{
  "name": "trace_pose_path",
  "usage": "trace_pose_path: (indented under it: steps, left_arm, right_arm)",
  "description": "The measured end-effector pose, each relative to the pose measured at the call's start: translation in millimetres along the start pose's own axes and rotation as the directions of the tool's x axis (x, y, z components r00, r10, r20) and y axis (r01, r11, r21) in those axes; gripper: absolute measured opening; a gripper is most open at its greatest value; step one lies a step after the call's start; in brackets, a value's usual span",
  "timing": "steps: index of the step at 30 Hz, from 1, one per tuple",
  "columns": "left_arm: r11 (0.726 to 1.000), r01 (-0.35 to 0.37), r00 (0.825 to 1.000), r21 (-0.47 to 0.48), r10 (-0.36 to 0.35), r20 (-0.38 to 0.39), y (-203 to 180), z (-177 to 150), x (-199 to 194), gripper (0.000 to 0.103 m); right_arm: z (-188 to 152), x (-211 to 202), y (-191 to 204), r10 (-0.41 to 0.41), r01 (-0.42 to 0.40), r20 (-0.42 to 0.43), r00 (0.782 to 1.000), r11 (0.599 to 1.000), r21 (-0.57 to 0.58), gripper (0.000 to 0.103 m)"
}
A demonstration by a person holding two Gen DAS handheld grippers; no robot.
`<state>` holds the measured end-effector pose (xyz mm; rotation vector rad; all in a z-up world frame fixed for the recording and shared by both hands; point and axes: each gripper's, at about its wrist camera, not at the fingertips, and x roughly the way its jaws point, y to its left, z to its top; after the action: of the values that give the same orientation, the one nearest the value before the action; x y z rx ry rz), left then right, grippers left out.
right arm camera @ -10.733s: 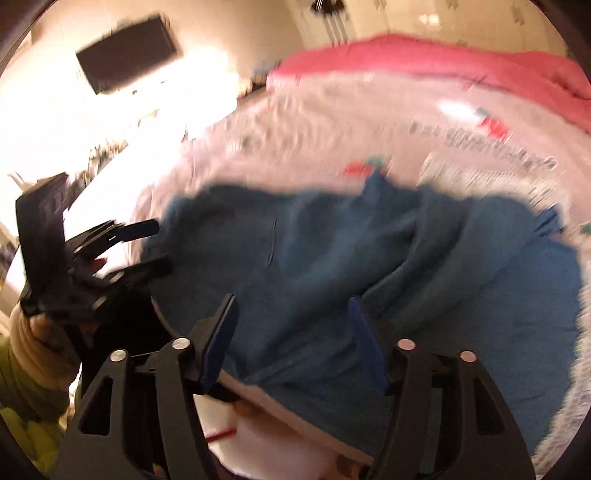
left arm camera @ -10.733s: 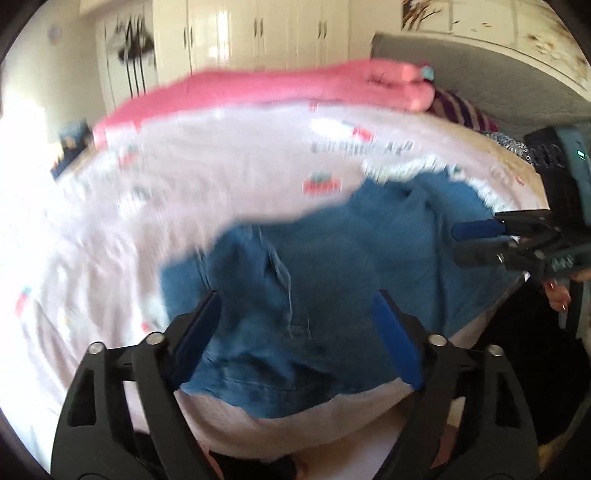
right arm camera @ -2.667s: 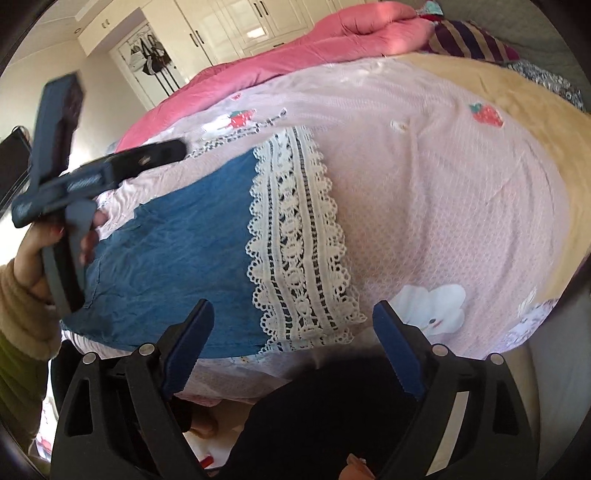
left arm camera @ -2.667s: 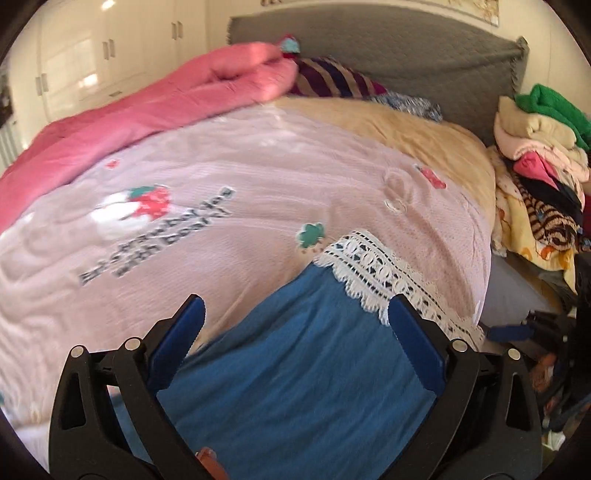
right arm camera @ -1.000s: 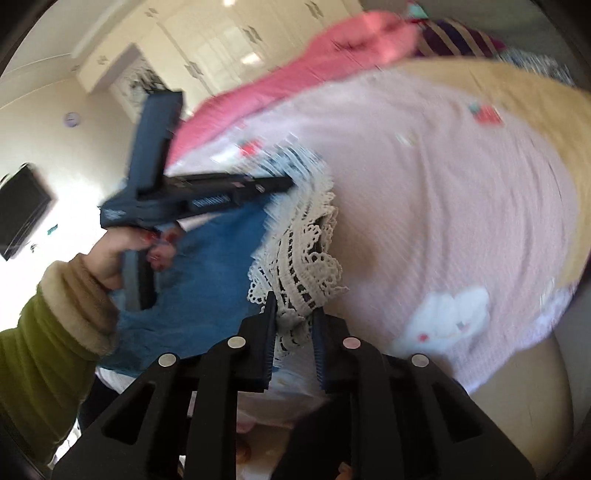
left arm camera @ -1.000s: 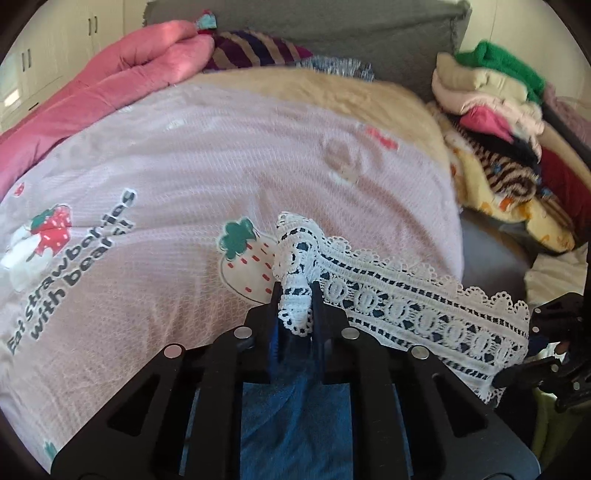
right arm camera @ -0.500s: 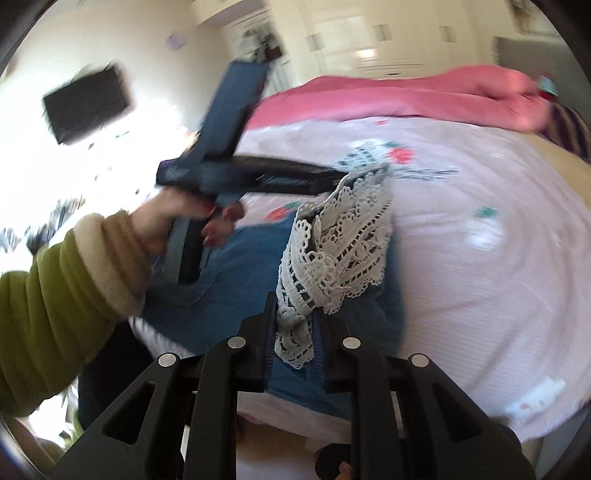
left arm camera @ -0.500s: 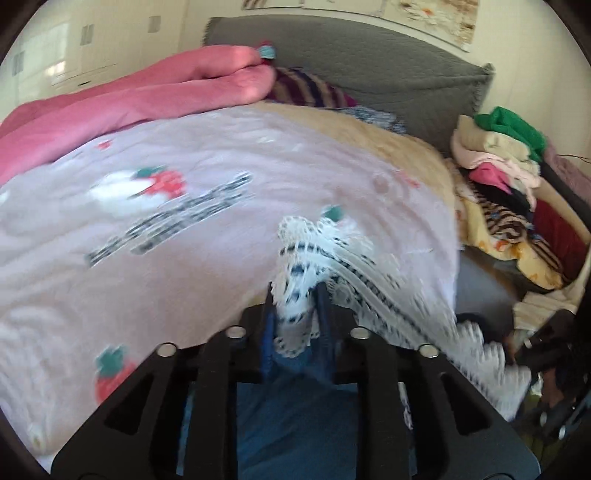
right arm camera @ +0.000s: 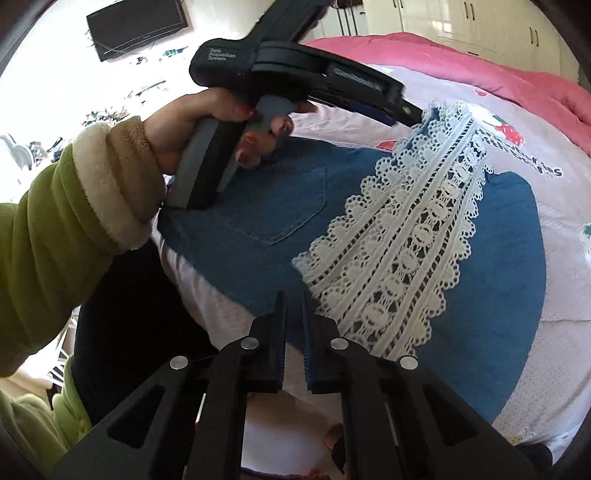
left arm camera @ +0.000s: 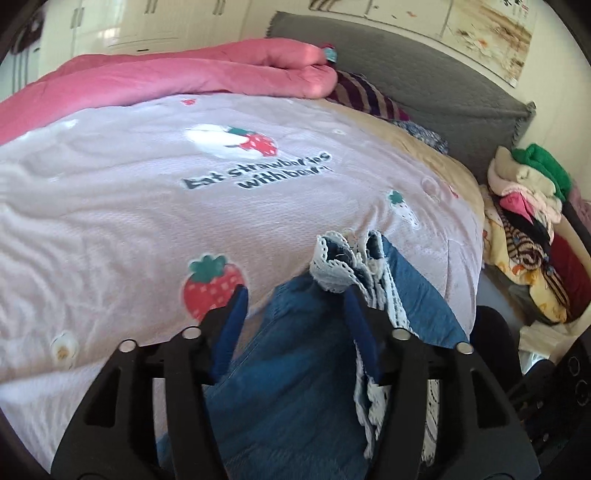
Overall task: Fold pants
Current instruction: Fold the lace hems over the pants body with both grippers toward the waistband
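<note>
Blue denim pants (right arm camera: 266,221) with a white lace hem (right arm camera: 417,240) lie folded over on the pink strawberry bedspread (left arm camera: 129,206), the lace leg end resting on the seat and pocket. In the left wrist view the pants (left arm camera: 295,369) lie under my left gripper (left arm camera: 295,299), which is open; the lace corner (left arm camera: 332,269) sits just ahead of its fingers. The left gripper also shows in the right wrist view (right arm camera: 410,114), at the far lace corner. My right gripper (right arm camera: 293,295) has its jaws nearly together at the near edge of the pants, holding nothing.
A pink duvet (left arm camera: 177,77) lies along the far side of the bed, with a grey headboard (left arm camera: 424,74) behind. A pile of clothes (left arm camera: 528,229) sits to the right of the bed. A wall TV (right arm camera: 136,26) hangs at the left.
Both grippers carried the lace hem back over the pants and laid it on the seat. The left gripper has opened and let go of the lace; the right no longer holds it.
</note>
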<state>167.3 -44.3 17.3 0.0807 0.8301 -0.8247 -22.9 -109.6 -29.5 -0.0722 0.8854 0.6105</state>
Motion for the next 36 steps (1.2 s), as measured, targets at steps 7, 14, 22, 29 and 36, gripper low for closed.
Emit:
trace_pose_path:
  steps: [7,14,22,29,36]
  left_arm:
    - [0.991,-0.124,0.992,-0.045,0.125,0.026,-21.2,-29.5,-41.7,0.070]
    - [0.989,-0.044,0.999,-0.143,0.046,0.016,-61.0,-73.9,-45.8,0.070]
    - [0.971,-0.099,0.994,-0.218,0.086,-0.068,-75.5,-97.3,-29.5,0.070]
    - [0.958,-0.103,0.992,-0.267,0.079,-0.100,-72.2,-106.5,-19.1,0.033]
    - [0.940,-0.059,0.997,-0.335,0.038,-0.069,-61.7,-107.2,-21.8,0.001]
  right_arm:
    - [20.1,-54.2,-54.2,-0.104,0.089,0.143,0.984,0.990,0.107,0.041]
    - [89.1,-37.2,-103.8,-0.195,0.184,0.138,0.971,0.979,0.089,0.067]
    - [146.0,29.0,-103.7,-0.201,0.201,0.005,0.980,0.979,-0.042,0.081]
    - [144.4,68.8,-130.0,-0.142,0.147,-0.080,0.987,0.987,0.063,0.027]
    - [138.5,43.1,-130.6,-0.063,0.062,0.000,0.998,0.995,0.079,0.020]
